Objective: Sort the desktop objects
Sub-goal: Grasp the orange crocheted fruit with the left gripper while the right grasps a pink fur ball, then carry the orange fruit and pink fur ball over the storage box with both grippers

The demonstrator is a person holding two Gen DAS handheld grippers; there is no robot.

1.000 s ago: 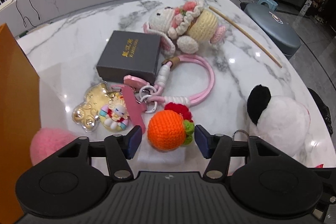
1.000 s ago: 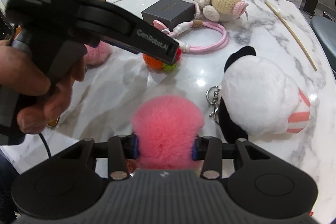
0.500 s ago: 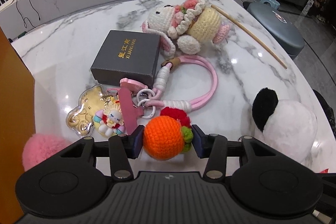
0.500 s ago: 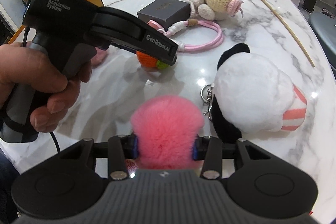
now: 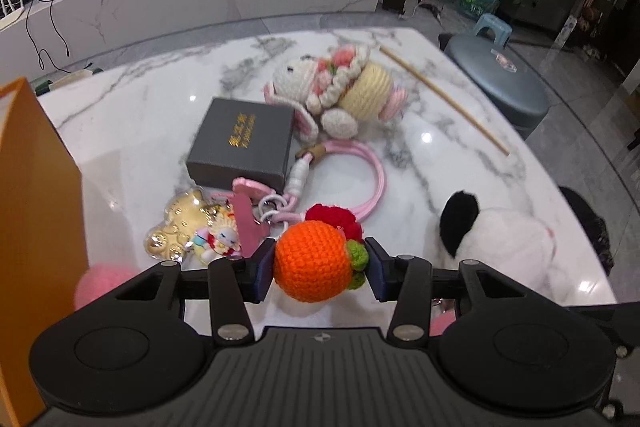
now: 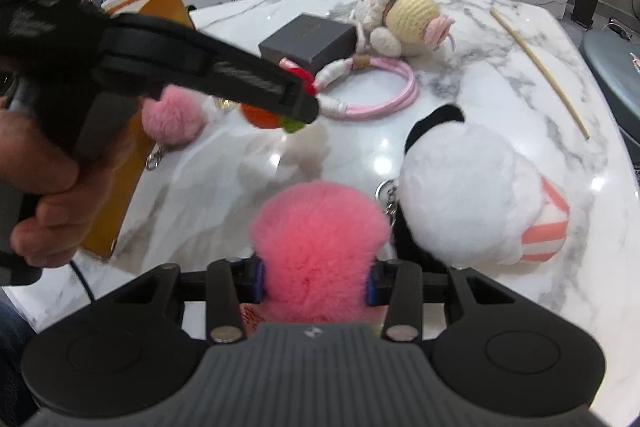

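1. Right now the left gripper [image 5: 318,269] has its pads pressed on either side of a crocheted orange ball [image 5: 311,255], which has a green leaf and a red knitted piece behind it; its jaws have just closed in onto it, about halfway shut.
2. Seen from the right wrist view, the ball [image 6: 260,116] sits clear above the marble table [image 6: 500,115], held under the black gripper in the person's left hand [image 6: 38,195].
3. The right gripper [image 6: 316,281] is clamped on a fluffy pink pompom [image 6: 318,247], both pads sunk into its fur, jaws partly closed.
4. Just beside that pompom lies a white and black plush toy [image 6: 460,203] with a striped pink patch and a metal keyring at its edge.
5. Farther back on the table lie a grey box [image 5: 244,143] with gold lettering, a pink cord loop [image 5: 376,179], a crocheted sheep doll [image 5: 340,95] and a thin wooden stick [image 5: 444,99].
6. A gold bear charm [image 5: 176,227] and small figurine charm lie near the box's front edge.
7. A second pink pompom [image 6: 174,117] rests beside an orange box [image 5: 36,227] at the table's left edge.
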